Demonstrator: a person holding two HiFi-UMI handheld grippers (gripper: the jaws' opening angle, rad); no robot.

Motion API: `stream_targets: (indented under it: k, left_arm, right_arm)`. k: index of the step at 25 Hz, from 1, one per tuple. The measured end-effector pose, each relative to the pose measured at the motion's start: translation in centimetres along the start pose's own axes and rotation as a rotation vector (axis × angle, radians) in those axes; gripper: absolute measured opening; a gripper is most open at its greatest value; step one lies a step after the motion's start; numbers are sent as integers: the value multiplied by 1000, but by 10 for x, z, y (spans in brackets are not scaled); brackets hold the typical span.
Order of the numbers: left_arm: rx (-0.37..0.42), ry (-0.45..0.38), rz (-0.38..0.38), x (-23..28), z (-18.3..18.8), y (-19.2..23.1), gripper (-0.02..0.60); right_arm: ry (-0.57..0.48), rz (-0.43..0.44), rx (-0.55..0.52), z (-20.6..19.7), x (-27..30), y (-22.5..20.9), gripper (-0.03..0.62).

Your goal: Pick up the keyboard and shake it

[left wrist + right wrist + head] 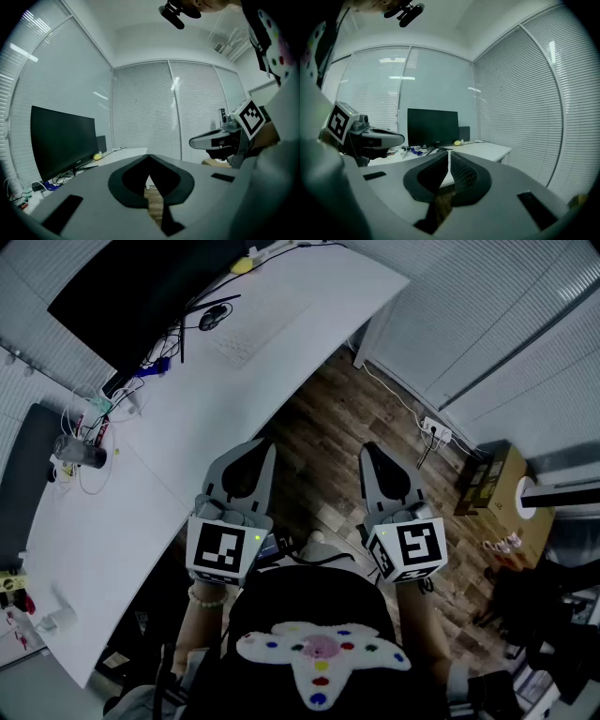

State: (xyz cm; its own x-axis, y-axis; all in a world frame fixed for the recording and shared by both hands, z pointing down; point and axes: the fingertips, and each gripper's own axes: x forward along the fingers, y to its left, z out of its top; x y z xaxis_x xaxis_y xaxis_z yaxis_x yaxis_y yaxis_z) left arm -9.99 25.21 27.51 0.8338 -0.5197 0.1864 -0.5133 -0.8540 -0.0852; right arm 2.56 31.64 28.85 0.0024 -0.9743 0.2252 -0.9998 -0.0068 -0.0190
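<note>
The white keyboard [240, 339] lies flat on the white desk [141, 484], faint against it, just right of the black mouse [214, 319] and in front of the monitor [141, 287]. Both grippers hover over the wooden floor, well short of the keyboard. My left gripper [266, 446] is by the desk's near edge, jaws closed tip to tip with nothing between them [149, 156]. My right gripper [368, 448] is level with it to the right, also shut and empty [448, 153]. Each gripper shows in the other's view: the right gripper [220, 138], the left gripper [370, 136].
A yellow object [242, 266] sits at the desk's far end. Cables and small items [94, 423] crowd the desk's left side. On the floor are a power strip [436, 432] and a cardboard box [492, 479]. Blinds cover the walls all round.
</note>
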Motion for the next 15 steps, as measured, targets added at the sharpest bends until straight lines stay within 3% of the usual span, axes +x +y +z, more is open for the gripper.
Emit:
stream_targets:
  k: [15]
  left_arm:
    - [-19,2,23,0,-2,7,17]
  right_arm:
    - [-6,10,12,4,6,1,41]
